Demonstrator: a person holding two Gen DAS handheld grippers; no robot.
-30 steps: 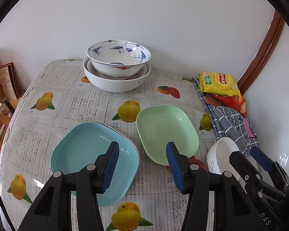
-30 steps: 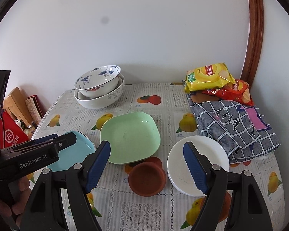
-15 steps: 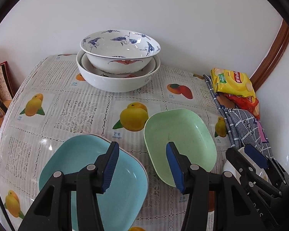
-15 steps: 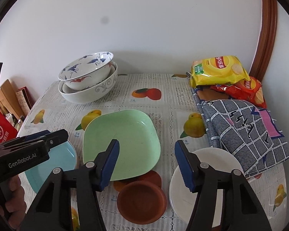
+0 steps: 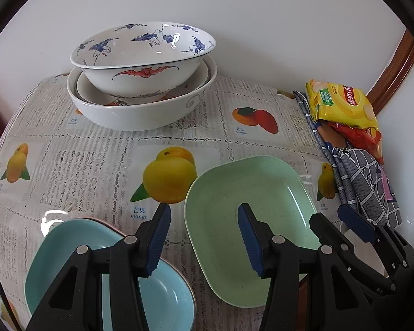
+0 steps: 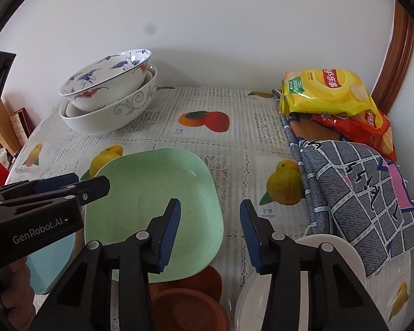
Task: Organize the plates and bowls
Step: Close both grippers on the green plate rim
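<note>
We see three bowls [image 5: 140,82] nested at the table's far edge, w/ green plate [image 6: 157,209], blue plate [image 5: 107,281], white plate [image 6: 317,275] & brown dish [image 6: 190,309] unstacked; left gripper [image 5: 204,237] open, empty; right gripper [image 6: 209,237] closing on nothing.

Table [image 6: 234,149] w/ lace-pattern fruit-print cloth carries everything: just ahead of the left gripper [image 5: 202,220] sits the green plate [image 5: 251,207], touching the cloth, w/ the blue plate [image 5: 77,251] under that gripper's left finger. Far ahead of it, by the wall, the big white bowl [image 5: 140,113] sits on the cloth; to the right gripper's [image 6: 209,215] right lie the checked cloth [image 6: 358,193], white plate [image 6: 342,251] & yellow chip bag [image 6: 323,93]. Brown dish [image 6: 190,309] sits low, under the right gripper, near the green plate's front edge.
</note>
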